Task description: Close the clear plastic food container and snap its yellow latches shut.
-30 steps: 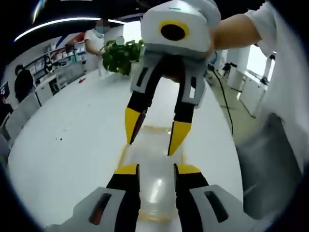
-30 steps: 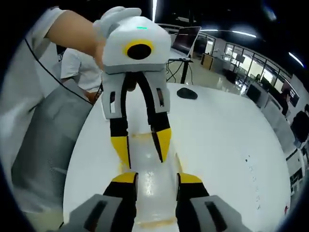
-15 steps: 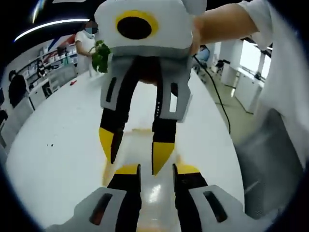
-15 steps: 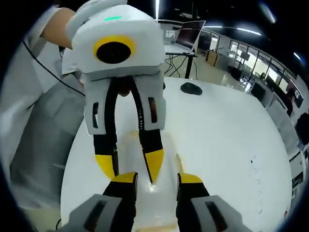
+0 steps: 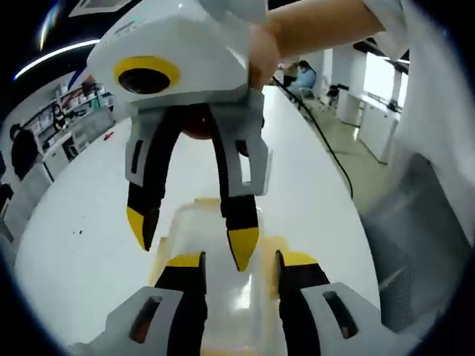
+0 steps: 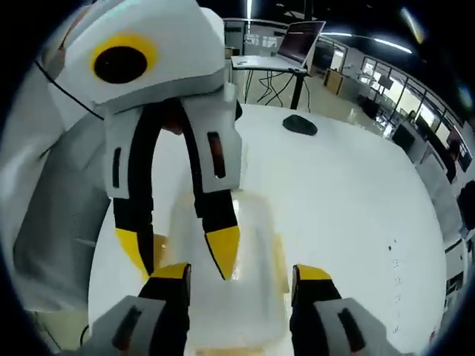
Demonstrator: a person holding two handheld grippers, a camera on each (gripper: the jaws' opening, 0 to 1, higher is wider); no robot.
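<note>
Container [image 5: 223,245] of clear plastic lies on the white desk [image 5: 82,215] between both tongs, left [image 5: 239,261] and right [image 6: 241,273], each spread open and empty; light, stiffish, probably slippery, best pressed at its yellow latches [image 6: 280,256]

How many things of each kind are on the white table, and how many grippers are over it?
Clear plastic food container: 1
Dark computer mouse: 1
Grippers, the left gripper and the right gripper: 2
Total: 4
</note>
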